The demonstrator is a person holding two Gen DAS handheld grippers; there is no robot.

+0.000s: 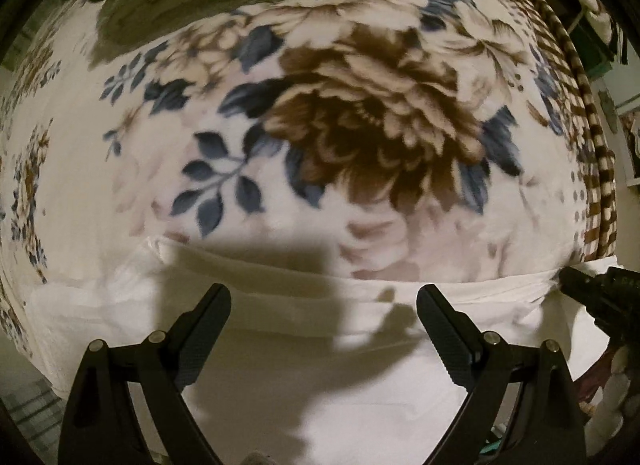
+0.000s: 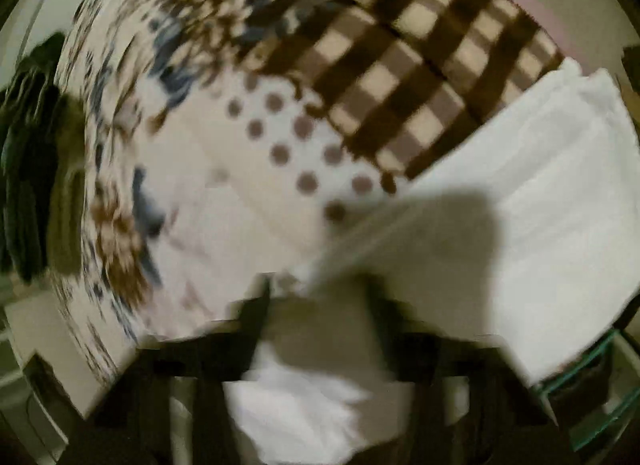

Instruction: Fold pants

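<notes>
A white, smooth woven garment, the pants [image 1: 328, 377], is seen spread flat across the lower half of the left wrist view, its upper edge forming a soft folded ridge. It is laid on a plush fleece blanket [image 1: 360, 125] printed with large brown and cream flowers and slate-blue leaves, bordered at the right of the frame by a brown and cream checked band [image 1: 596, 169]. The left hand-held gripper [image 1: 324, 305] is held above the white cloth with its black, ribbed-padded fingers spread wide and nothing between them; its shadow is cast on the fabric. At the right edge of that view the dark tip of the right hand-held gripper [image 1: 592, 293] is seen at the corner of the pants. In the right wrist view, heavily blurred, the pants [image 2: 540, 193] fill the lower right beside the checked band [image 2: 400, 77]. The right hand-held gripper [image 2: 316, 297] appears only as dark smears; whether cloth is pinched cannot be told, though its jaws are taken as almost closed.
</notes>
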